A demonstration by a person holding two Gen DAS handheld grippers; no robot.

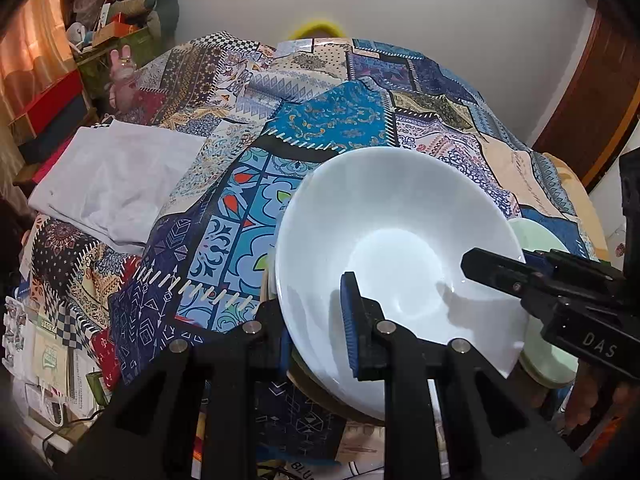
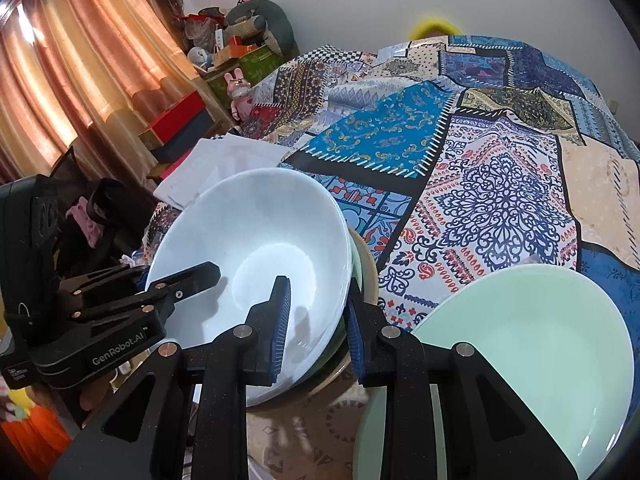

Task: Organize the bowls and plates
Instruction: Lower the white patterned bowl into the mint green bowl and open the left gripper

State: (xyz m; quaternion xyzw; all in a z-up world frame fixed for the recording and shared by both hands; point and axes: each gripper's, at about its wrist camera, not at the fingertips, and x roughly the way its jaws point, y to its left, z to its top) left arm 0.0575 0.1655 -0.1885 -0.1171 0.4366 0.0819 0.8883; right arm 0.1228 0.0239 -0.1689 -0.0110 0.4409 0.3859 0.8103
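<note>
The patchwork cloth (image 2: pixel 496 184) covers the whole work surface in front of you, with a folded white cloth (image 1: pixel 116 184) lying on its far left part. Near its front edge you have the white bowl (image 1: pixel 400 248), tilted, sitting on top of a stack of other dishes whose green and tan rims (image 2: pixel 362 264) peek out on its right side in your right wrist view. Just beside that stack, to the right, lies the pale green plate (image 2: pixel 532 344), separate from the white bowl.

Your left gripper (image 1: pixel 316 328) straddles the bowl's near-left rim: the right finger with its blue pad (image 1: pixel 350 320) is inside the bowl, the left finger is outside and mostly hidden behind the wall. The jaws look closed onto the rim, though the outer contact is hidden.

Your right gripper (image 2: pixel 318 328) straddles the opposite side: its left pad (image 2: pixel 282 324) is inside the white bowl and its right pad (image 2: pixel 356 332) is outside, past the stacked rims. A visible gap remains between the pads and the dishes, so those jaws stand apart, not pinching.
</note>
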